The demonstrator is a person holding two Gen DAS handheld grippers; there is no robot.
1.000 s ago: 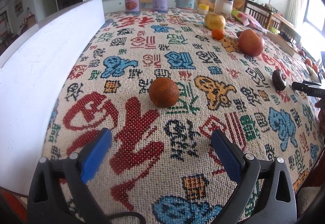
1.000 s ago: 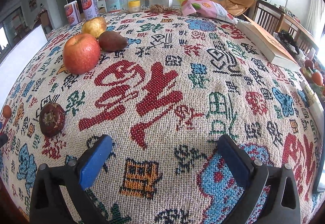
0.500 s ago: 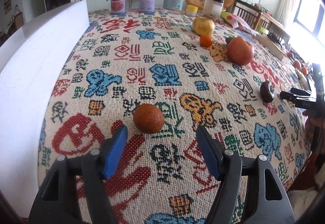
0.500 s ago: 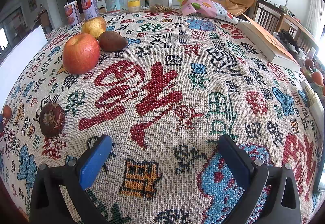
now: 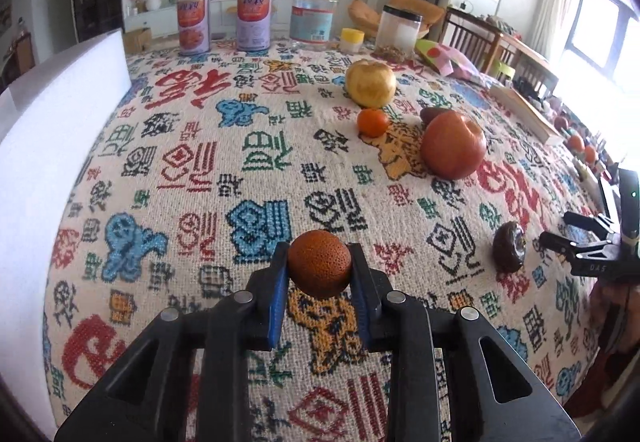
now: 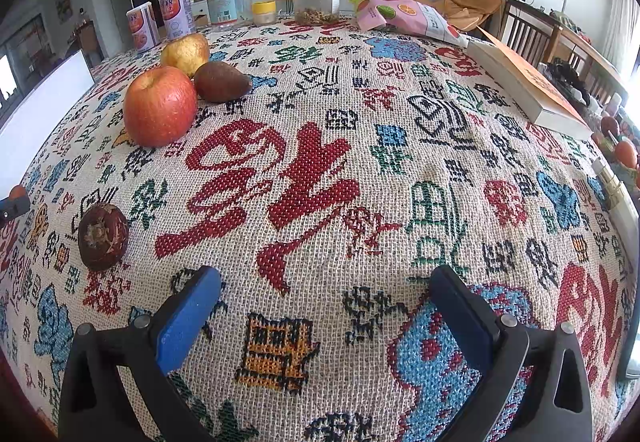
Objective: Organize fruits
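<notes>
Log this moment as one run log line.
left gripper: just closed, gripping rough orange fruit | right gripper: open, empty | red apple: on tablecloth

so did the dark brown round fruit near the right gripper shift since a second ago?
No. The dark brown round fruit sits on the same tablecloth spot, left of the big red character.

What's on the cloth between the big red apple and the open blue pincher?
Nothing: only bare patterned tablecloth lies between the red apple and the open right gripper, as the right wrist view shows. The dark round fruit sits off to the side.
</notes>
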